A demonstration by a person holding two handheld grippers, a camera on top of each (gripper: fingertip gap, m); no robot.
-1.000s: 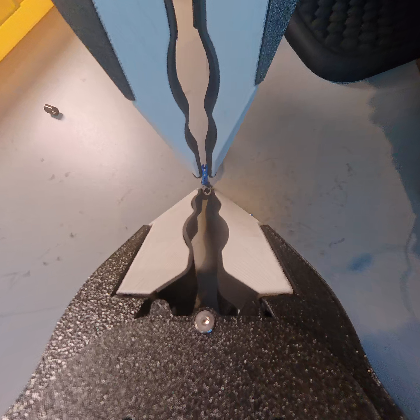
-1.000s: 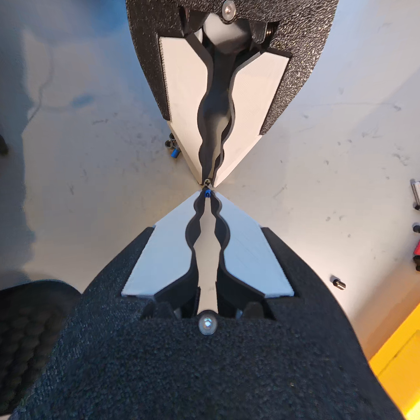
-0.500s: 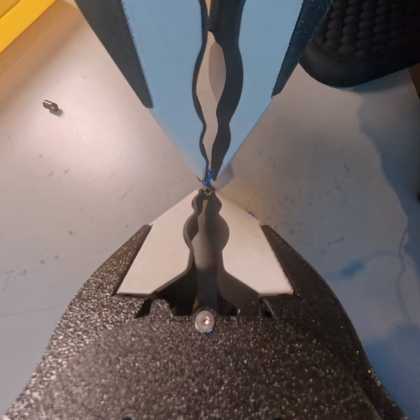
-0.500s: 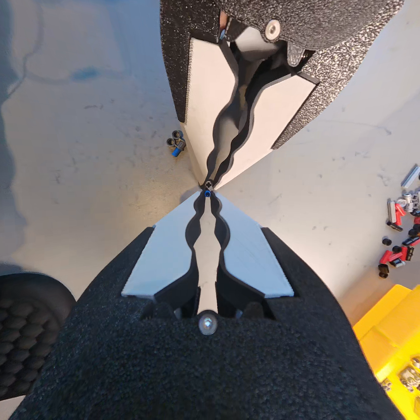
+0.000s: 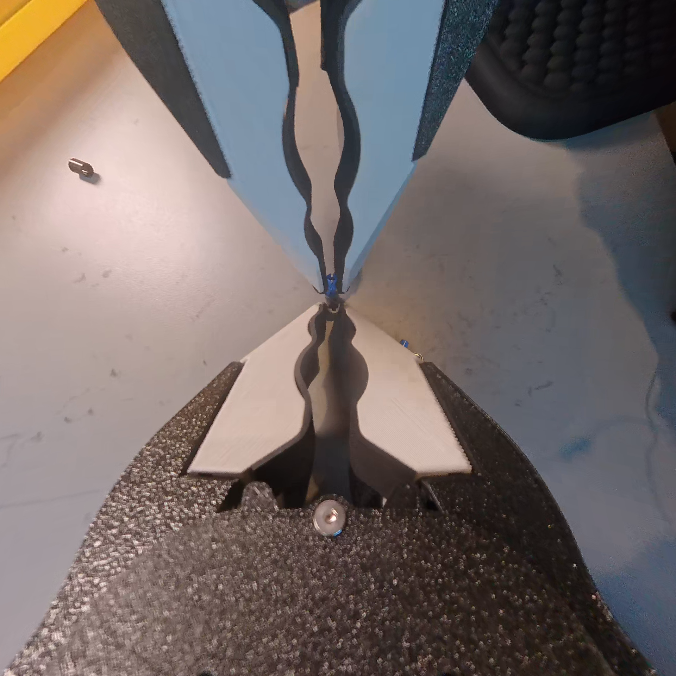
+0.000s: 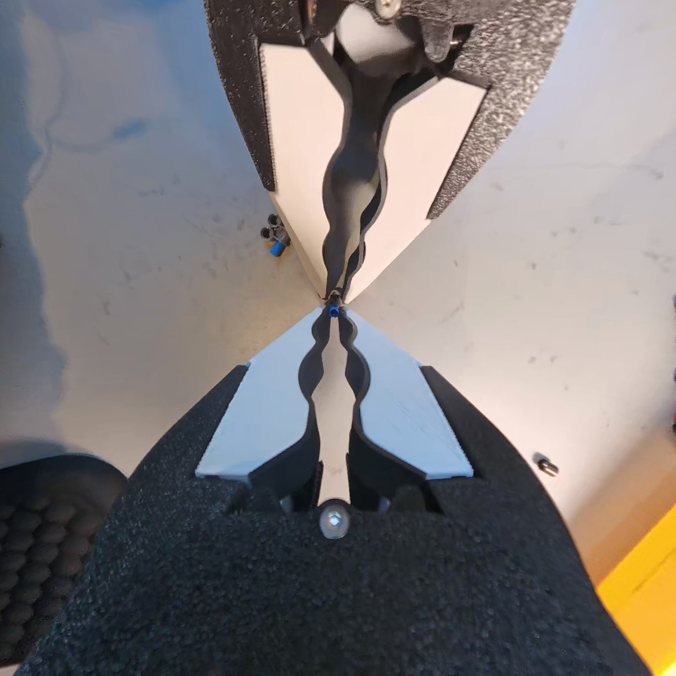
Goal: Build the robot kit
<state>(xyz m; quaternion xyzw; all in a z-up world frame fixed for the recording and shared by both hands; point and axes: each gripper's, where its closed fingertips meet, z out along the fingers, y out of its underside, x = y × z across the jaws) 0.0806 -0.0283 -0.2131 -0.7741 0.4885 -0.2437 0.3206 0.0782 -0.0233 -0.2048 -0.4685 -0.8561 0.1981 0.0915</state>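
Observation:
My two grippers meet tip to tip above a pale tabletop [image 5: 146, 329]. In the left wrist view my left gripper [image 5: 331, 308] is shut on a tiny grey connector piece [image 5: 332, 307]. The right gripper comes in from the top, shut on a small blue pin [image 5: 331, 287] that touches the grey piece. In the right wrist view my right gripper [image 6: 333, 311] pinches the blue pin [image 6: 333, 311] at its tips. The left gripper hangs in from above with the grey piece [image 6: 334, 295] against the pin.
A small grey pin [image 5: 82, 170] lies at the left. A black bumpy object [image 5: 585, 55] sits at the far right and a yellow bin edge [image 5: 22, 47] at the far left. Small grey and blue parts [image 6: 274, 236], a black pin [image 6: 547, 468] and the yellow bin [image 6: 640, 585] also show. The grippers are tip to tip, or close to it.
Both grippers stayed tip to tip with their pieces. The pair tilted and swung sideways half a second ago, then came back to nearly straight. The red parts have left the right view.

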